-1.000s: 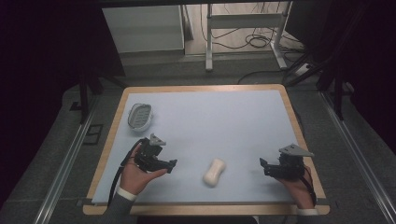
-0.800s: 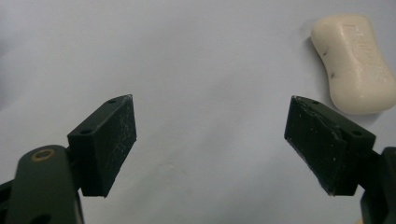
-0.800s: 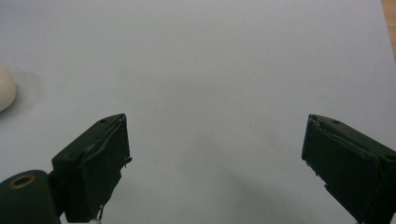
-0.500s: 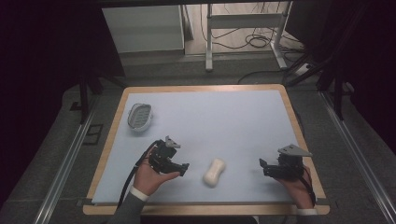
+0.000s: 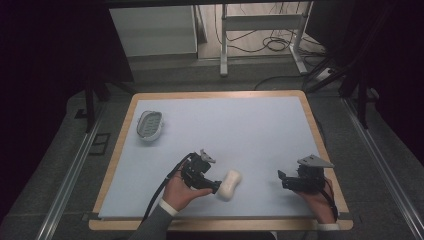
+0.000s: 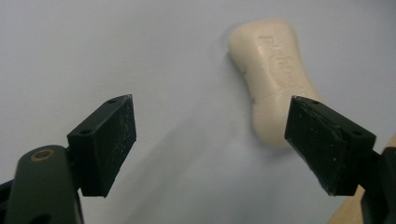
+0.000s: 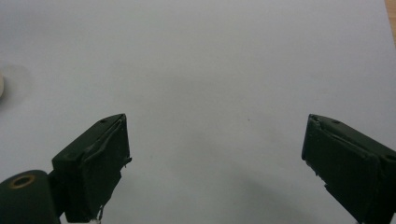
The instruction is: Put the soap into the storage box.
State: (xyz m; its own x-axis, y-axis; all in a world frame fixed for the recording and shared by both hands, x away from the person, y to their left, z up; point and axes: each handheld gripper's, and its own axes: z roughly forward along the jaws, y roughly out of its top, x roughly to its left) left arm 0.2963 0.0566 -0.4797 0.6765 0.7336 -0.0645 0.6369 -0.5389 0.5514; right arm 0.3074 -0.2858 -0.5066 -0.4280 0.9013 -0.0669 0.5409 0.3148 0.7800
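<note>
The bar of soap (image 5: 229,184) lies on the blue mat (image 5: 240,130) near the table's front edge, a little left of centre, its long axis running from near-left to far-right. My left tongs (image 5: 216,187) are right beside it, at its left, tips pointing right at its near end. In the left gripper view the jaws are spread wide and the soap (image 6: 276,77) sits off toward the right jaw, not centred between them (I judge I'd need to shift right so the narrow waist falls in the gap). My left hand (image 5: 181,192) comes in low from the near edge, wrist turned inward. My right tongs (image 5: 281,180) rest well apart to the right, jaws also spread over bare mat, plainly the farther hand. A small dish (image 5: 149,124) sits far-left, untouched.
</note>
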